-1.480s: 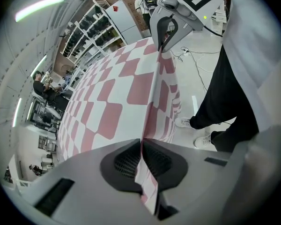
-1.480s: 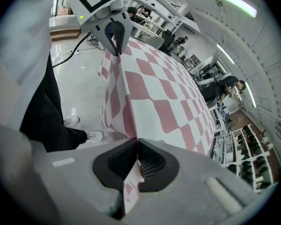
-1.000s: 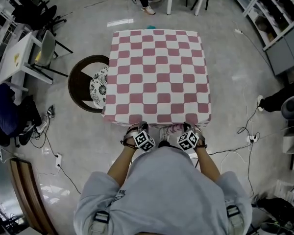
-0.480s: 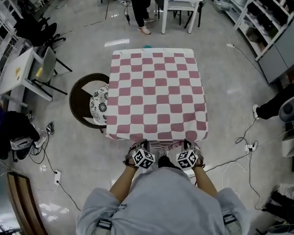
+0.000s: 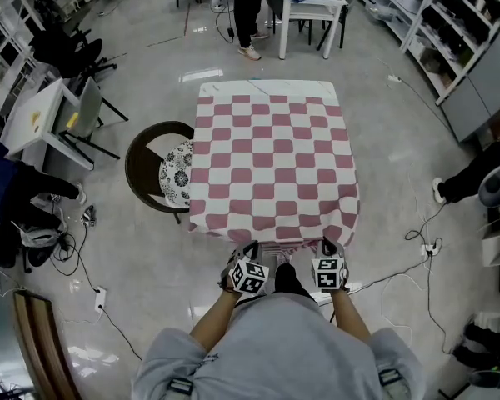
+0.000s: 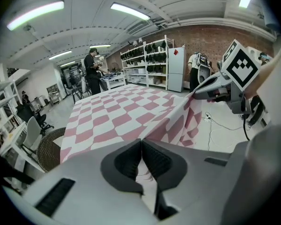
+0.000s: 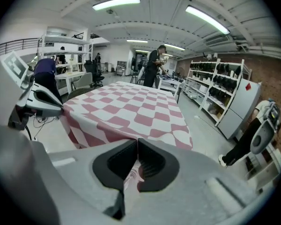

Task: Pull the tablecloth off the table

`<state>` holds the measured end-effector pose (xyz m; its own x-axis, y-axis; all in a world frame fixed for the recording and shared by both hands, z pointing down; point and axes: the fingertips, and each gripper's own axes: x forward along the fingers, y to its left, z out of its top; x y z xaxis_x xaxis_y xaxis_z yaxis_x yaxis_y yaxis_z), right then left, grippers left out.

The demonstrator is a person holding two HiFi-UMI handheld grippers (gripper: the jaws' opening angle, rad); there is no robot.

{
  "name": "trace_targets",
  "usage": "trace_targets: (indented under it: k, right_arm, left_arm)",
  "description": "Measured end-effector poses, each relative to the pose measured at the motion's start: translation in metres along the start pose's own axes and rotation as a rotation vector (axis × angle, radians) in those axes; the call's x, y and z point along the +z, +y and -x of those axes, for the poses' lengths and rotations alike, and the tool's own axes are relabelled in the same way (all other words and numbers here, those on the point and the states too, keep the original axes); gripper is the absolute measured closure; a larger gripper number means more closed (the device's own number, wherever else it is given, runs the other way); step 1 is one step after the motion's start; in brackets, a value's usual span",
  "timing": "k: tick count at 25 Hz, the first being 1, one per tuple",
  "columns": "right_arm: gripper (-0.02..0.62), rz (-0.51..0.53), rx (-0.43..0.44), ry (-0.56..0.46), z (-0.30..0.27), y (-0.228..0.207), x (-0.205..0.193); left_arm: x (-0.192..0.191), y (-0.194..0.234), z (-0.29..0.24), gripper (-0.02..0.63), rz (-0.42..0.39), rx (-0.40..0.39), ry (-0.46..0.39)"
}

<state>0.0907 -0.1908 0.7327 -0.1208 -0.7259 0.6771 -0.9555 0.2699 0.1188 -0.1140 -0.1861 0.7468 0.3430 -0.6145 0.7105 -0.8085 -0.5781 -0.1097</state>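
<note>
tablecloth [image 5: 273, 161] hem clamped by left gripper [image 5: 248, 250] and right gripper [image 5: 328, 248] (both jaws closed on fabric); far table [image 5: 267, 85] strip bared, most left covered.

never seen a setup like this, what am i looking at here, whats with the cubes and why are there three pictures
There is no robot here. A person holds a two-jaw gripper in each hand, and the cubes with square markers are parts of those grippers. The picture from above comes from a camera on the person's head. The other two come from cameras riding on each gripper, looking along its jaws. In the middle stands a table covered by a pink-and-white checked tablecloth. The left gripper and the right gripper are each shut on the cloth's near edge, with fabric pinched between the jaws. A round chair stands beside the table.
</note>
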Motion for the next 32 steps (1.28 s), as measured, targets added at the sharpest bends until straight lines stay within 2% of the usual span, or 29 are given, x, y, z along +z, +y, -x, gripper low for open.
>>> trace_targets:
  k: [4,8,15,18,23,27,32]
  right_arm:
    - [0.586,-0.093,-0.024,-0.036,0.017,-0.002,0.022]
    - [0.586,-0.139,-0.029,-0.089,0.026,-0.007,0.045]
    - [0.586,-0.214,-0.03,-0.155,0.052,-0.019,0.058]
    - [0.586,-0.222,-0.011,-0.189,0.069,-0.024,0.058]
    - [0.586,-0.224,0.038,-0.26,0.119,-0.012,0.033]
    - [0.586,-0.234,0.1,-0.301,0.147,-0.015,0.034]
    - [0.586,-0.234,0.15,-0.359,0.184,-0.024,0.032]
  left_arm:
    - [0.015,0.007,0.017,0.595,0.044,-0.011,-0.04]
    - [0.037,0.016,0.029,0.595,0.093,-0.019,-0.098]
    - [0.063,0.01,0.06,0.595,0.172,-0.028,-0.187]
    - [0.07,-0.001,0.076,0.595,0.188,-0.016,-0.227]
    - [0.05,-0.033,0.119,0.597,0.225,0.025,-0.295]
    - [0.057,-0.05,0.146,0.597,0.285,0.066,-0.346]
    - [0.071,-0.073,0.177,0.597,0.301,0.103,-0.416]
